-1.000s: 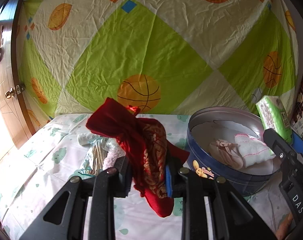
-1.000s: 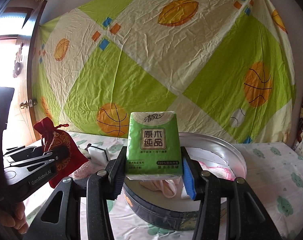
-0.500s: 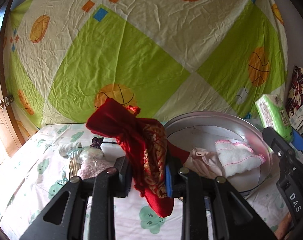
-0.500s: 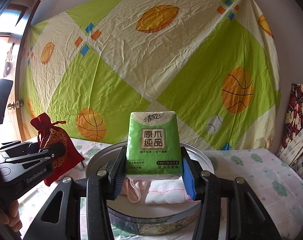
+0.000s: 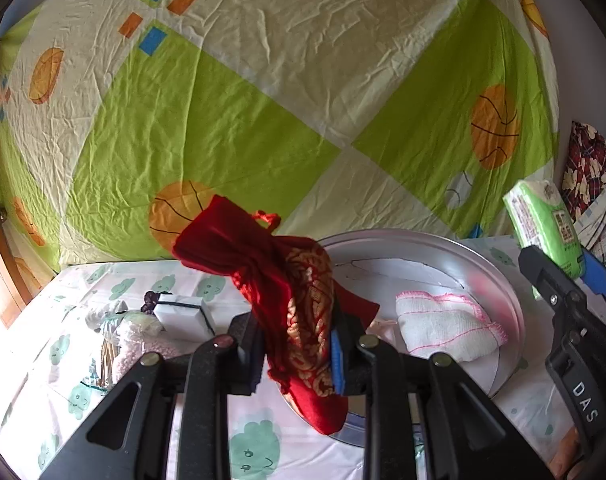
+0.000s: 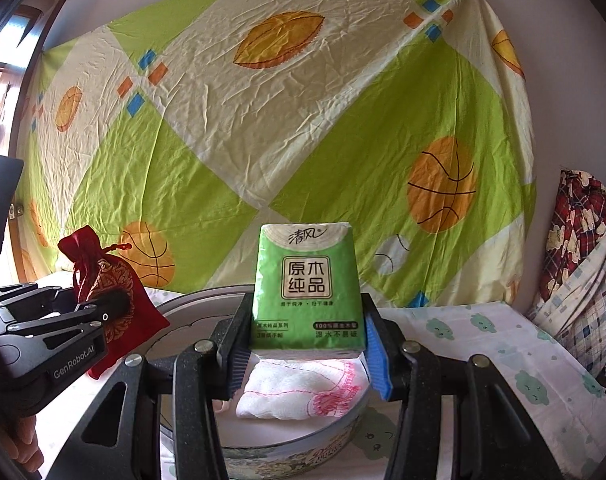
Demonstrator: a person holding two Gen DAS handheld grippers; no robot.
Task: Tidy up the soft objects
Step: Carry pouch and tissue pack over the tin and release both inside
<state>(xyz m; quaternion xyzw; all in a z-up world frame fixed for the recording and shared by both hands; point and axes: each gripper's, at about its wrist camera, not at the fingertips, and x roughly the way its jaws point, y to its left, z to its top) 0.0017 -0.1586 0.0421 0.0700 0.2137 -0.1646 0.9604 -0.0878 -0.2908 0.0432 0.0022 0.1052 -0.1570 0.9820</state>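
My left gripper (image 5: 299,344) is shut on a red and gold drawstring pouch (image 5: 287,280) and holds it above the near left rim of a round metal tin (image 5: 507,292). My right gripper (image 6: 307,352) is shut on a green tissue pack (image 6: 307,288), held above the tin (image 6: 287,444). A white cloth with pink stitching (image 5: 443,328) lies inside the tin; it also shows in the right wrist view (image 6: 299,392). The pouch (image 6: 111,280) and left gripper show at the left of the right wrist view. The tissue pack (image 5: 543,224) shows at the right of the left wrist view.
A white box (image 5: 183,316), a fluffy pink item (image 5: 131,356) and a clear packet lie on the cloud-print sheet (image 5: 63,344) left of the tin. A basketball-print cloth (image 5: 263,120) hangs behind. Plaid fabric (image 6: 583,264) is piled at the right.
Both grippers have moved right with their loads. The pouch now hangs over the tin's left rim, and the tissue pack sits over the white cloth in the tin.
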